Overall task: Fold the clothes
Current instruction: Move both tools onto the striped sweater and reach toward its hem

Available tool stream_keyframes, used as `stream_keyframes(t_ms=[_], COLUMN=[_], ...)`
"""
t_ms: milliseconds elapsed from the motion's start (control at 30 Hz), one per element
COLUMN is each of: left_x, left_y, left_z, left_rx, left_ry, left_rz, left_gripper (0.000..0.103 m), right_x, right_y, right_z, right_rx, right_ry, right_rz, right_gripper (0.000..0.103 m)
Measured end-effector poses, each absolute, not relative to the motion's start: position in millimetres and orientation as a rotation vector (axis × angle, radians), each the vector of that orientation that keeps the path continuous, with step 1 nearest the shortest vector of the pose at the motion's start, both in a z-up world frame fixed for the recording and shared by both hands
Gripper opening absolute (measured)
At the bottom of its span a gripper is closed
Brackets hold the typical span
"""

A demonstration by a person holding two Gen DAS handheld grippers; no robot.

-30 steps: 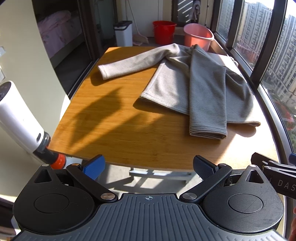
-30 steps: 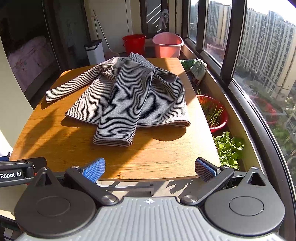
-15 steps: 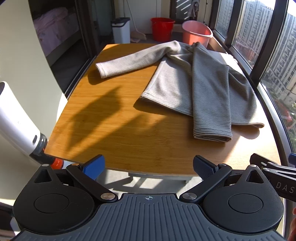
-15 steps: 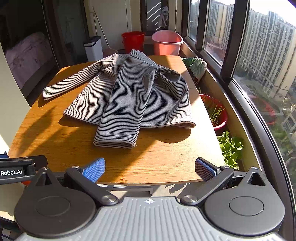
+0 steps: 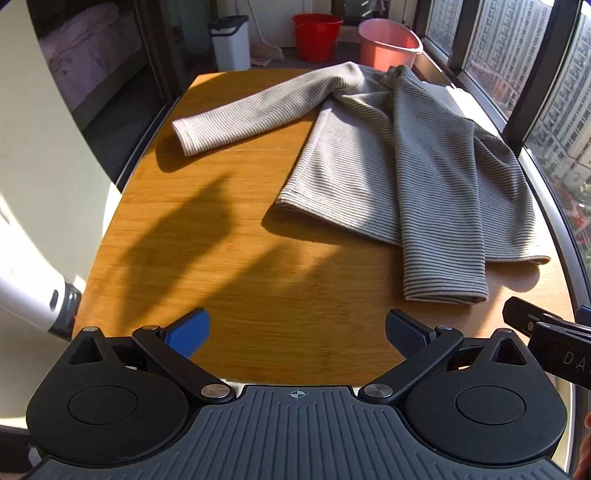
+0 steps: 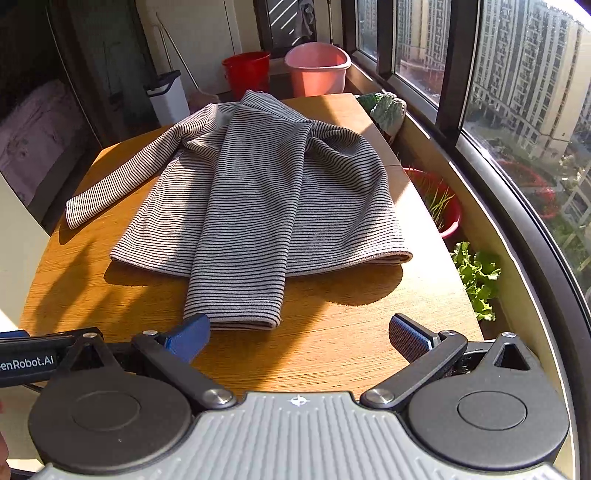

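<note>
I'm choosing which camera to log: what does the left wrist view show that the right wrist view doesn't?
Only the left wrist view shows a white cylinder at its left edge. Only the right wrist view shows the red planter and leafy greens by the window. Both show the striped sweater on the table, red bucket, pink tub, white bin.

Left gripper (image 5: 297, 334): black linkage arms with silver pivot screws, blue pads, two round black discs, ribbed grey base bearing a crosshair mark at 6 o'clock. Right gripper (image 6: 299, 334): identical build, lighter grey base.
</note>
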State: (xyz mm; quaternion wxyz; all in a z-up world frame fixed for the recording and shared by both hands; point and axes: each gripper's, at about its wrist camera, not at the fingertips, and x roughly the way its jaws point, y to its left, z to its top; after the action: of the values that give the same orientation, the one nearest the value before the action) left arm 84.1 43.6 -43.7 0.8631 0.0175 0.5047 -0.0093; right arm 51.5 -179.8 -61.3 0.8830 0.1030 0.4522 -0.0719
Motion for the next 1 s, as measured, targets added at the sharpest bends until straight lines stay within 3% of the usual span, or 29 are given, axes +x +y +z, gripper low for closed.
stream_keyframes(t_ms=[300,533,1000], left_x=[149,197,271], left_y=[53,66,32], left_z=[-52,-56,-86], left_rx=[0.064,0.076,0.019], left_ry=[1.083,1.102,1.173], left_rz=[-0.090,-0.181,-0.249], left_gripper=[0.103,0.103,0.103], right_x=[113,172,203], right_y=[-187,-164,-184], right_z=[-79,-81,-82], right_rx=[0.417,0.347,0.284], right_ry=[0.981,1.055,1.080], right_rz=[-0.228,-0.286,-0.295], right_gripper=[0.103,0.103,0.103])
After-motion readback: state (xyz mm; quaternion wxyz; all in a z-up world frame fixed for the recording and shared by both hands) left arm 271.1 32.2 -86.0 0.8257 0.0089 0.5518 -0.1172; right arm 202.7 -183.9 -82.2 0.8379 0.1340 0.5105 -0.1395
